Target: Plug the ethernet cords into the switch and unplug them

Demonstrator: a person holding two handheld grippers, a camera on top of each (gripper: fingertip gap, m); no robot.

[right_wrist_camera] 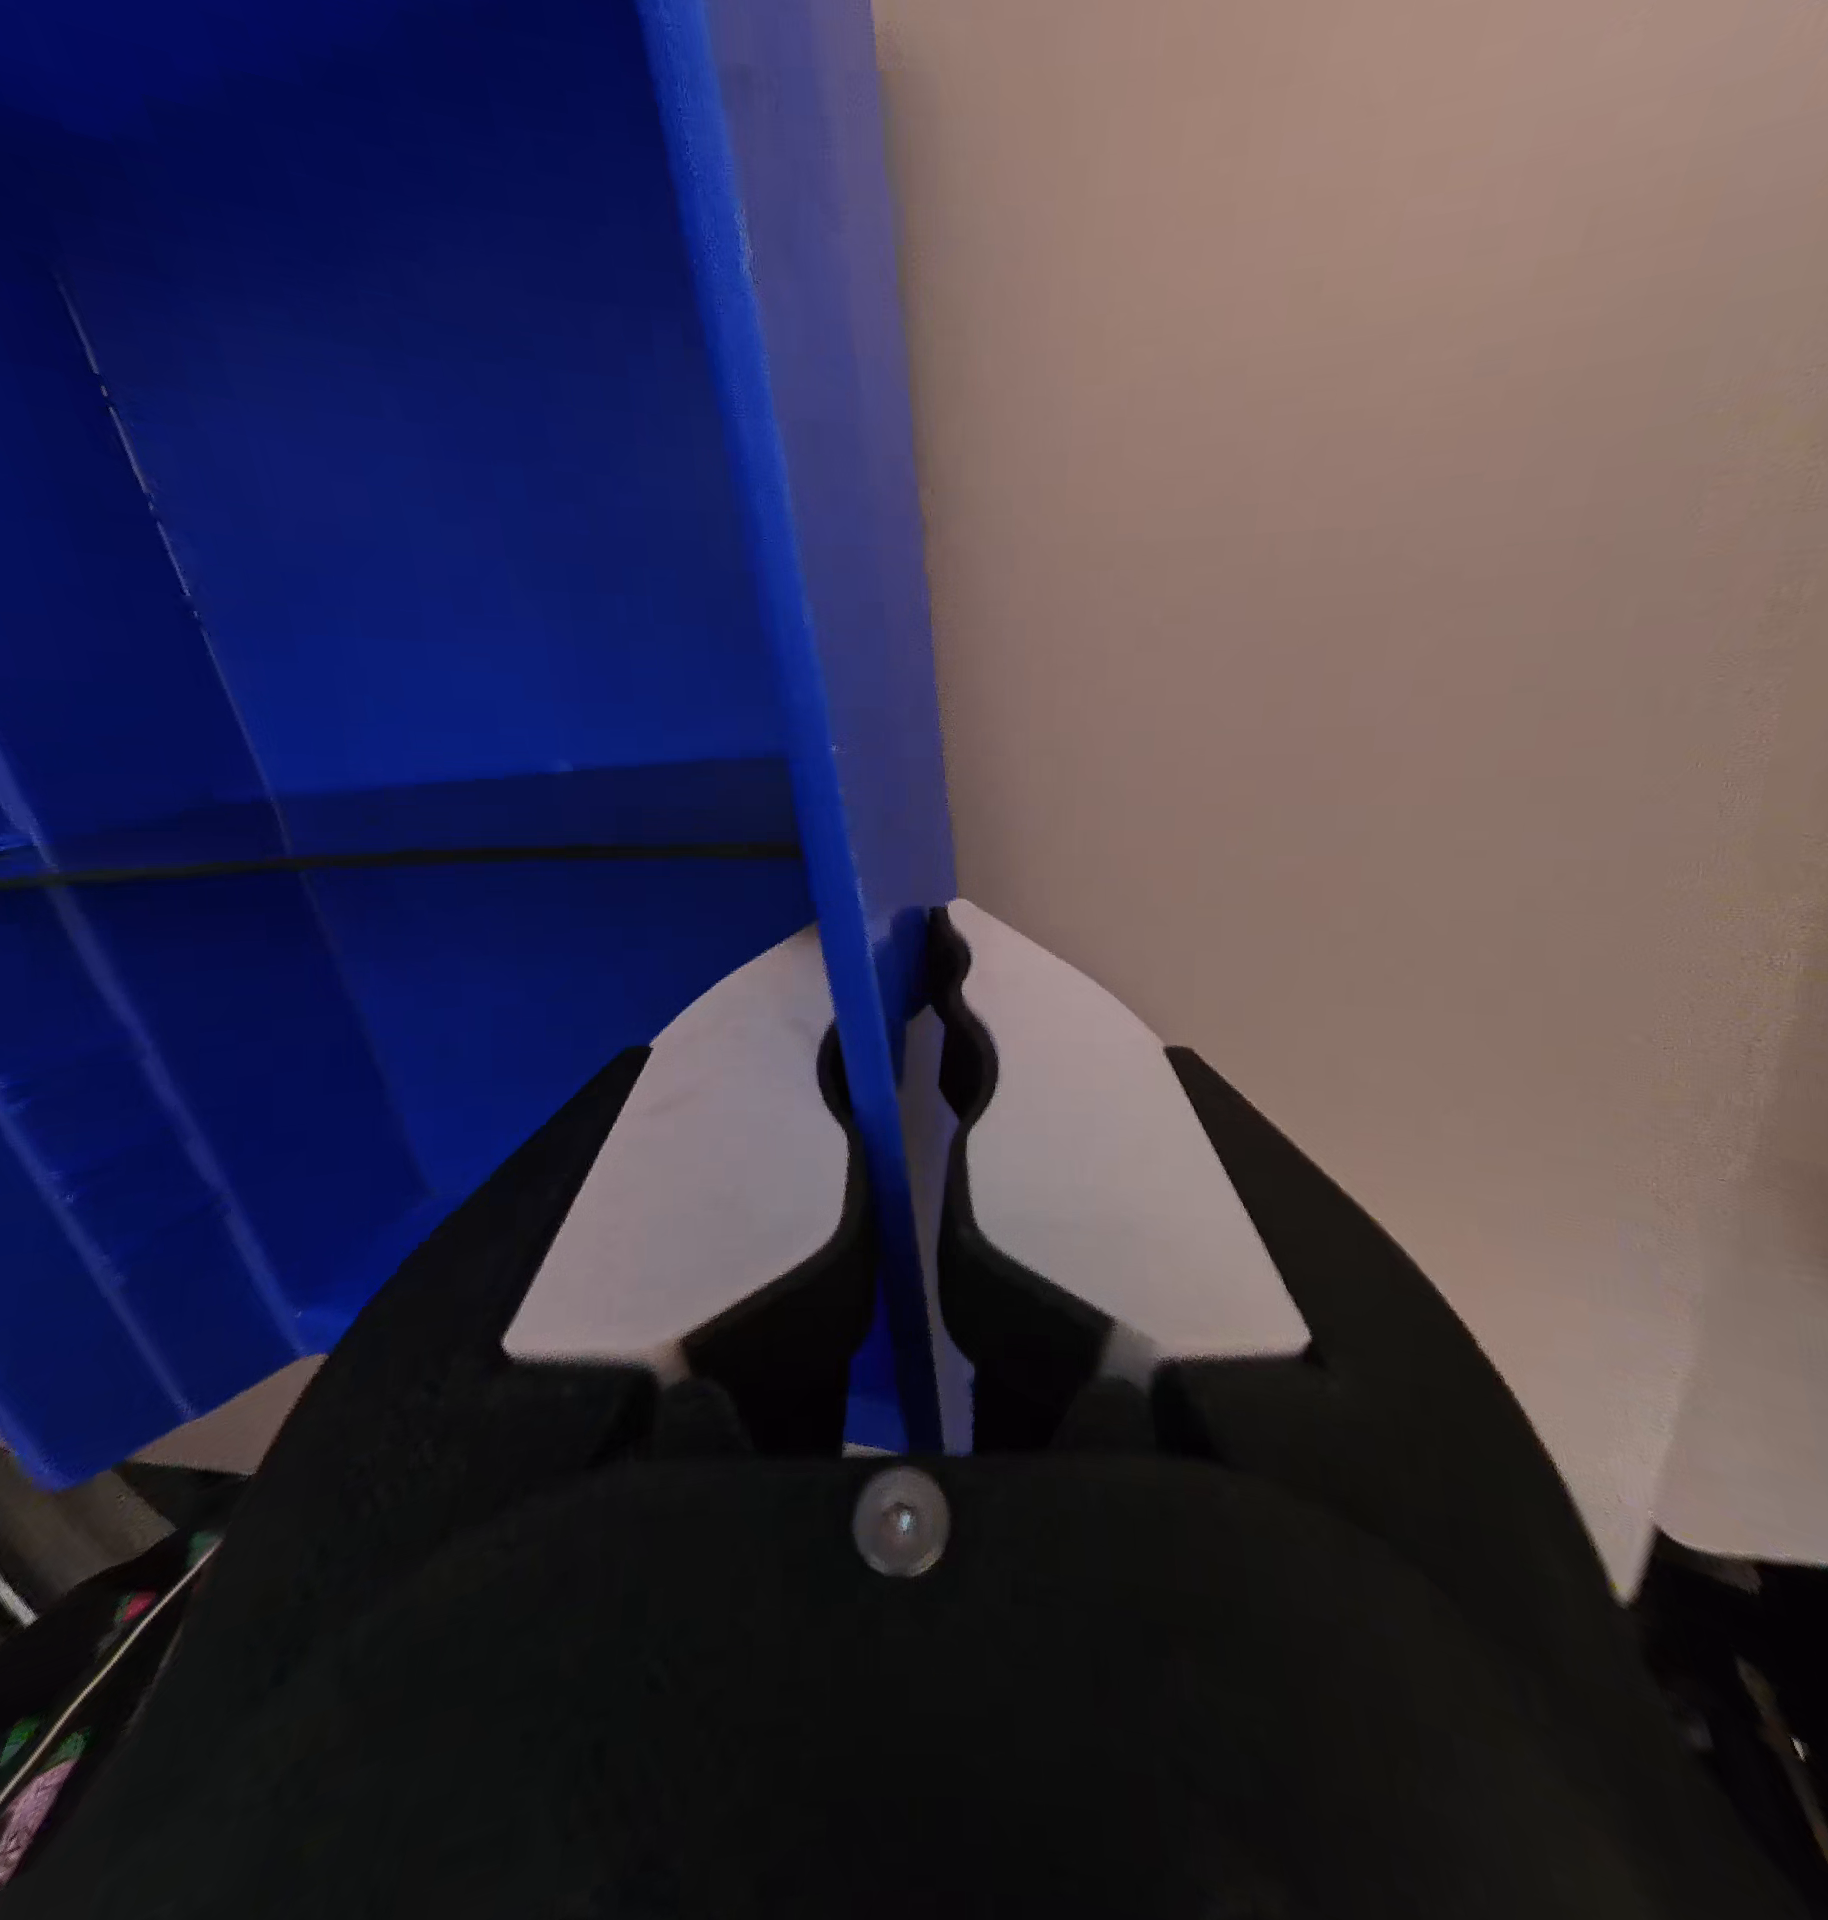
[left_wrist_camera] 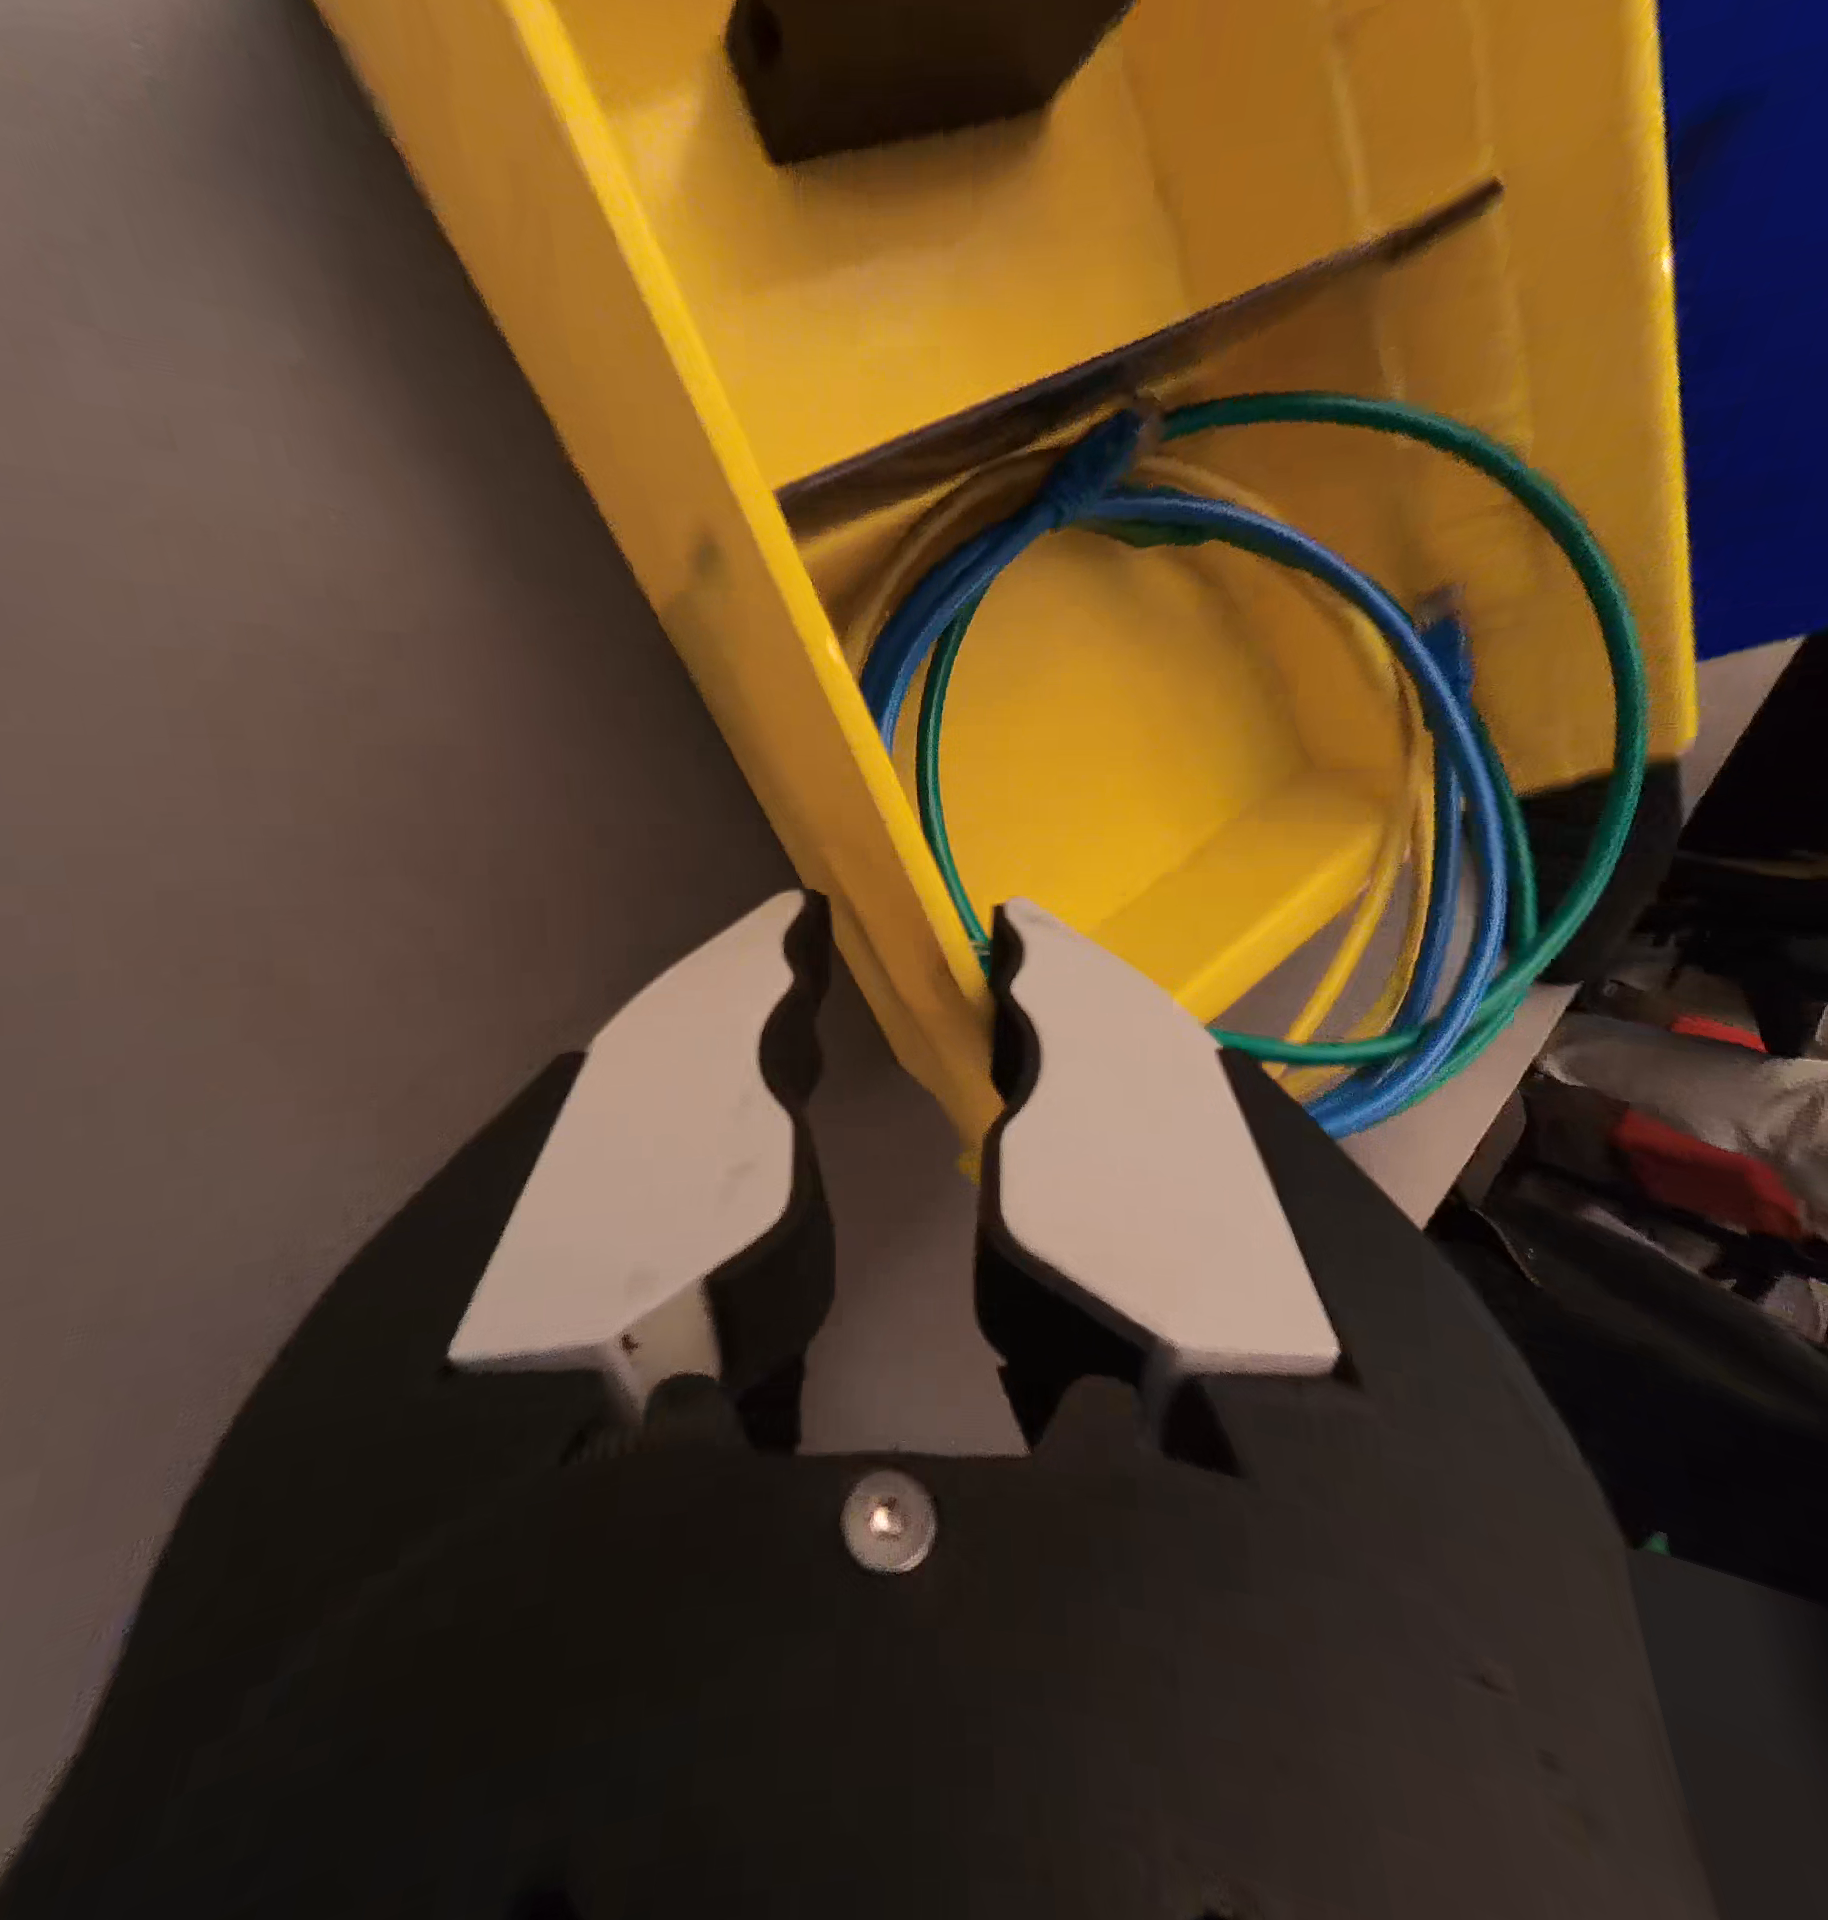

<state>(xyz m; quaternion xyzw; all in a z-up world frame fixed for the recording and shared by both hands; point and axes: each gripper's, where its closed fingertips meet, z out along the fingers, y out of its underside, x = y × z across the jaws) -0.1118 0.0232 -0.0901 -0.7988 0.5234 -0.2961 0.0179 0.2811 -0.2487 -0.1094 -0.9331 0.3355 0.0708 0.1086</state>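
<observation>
Your ethernet cords (left_wrist_camera: 1450,727) lie coiled in loose loops of blue, green and pale yellow inside the near compartment of a yellow bin (left_wrist_camera: 1045,291), some loops spilling over its front edge. A blue plug end shows near the divider. Your left gripper (left_wrist_camera: 910,925) straddles the bin's near side wall, jaws partly apart with the wall between them, the right finger just beside the green loop. Your right gripper (right_wrist_camera: 889,935) has its jaws closed tight onto the side wall of a blue bin (right_wrist_camera: 370,520) resting on the pale surface (right_wrist_camera: 1409,520).
</observation>
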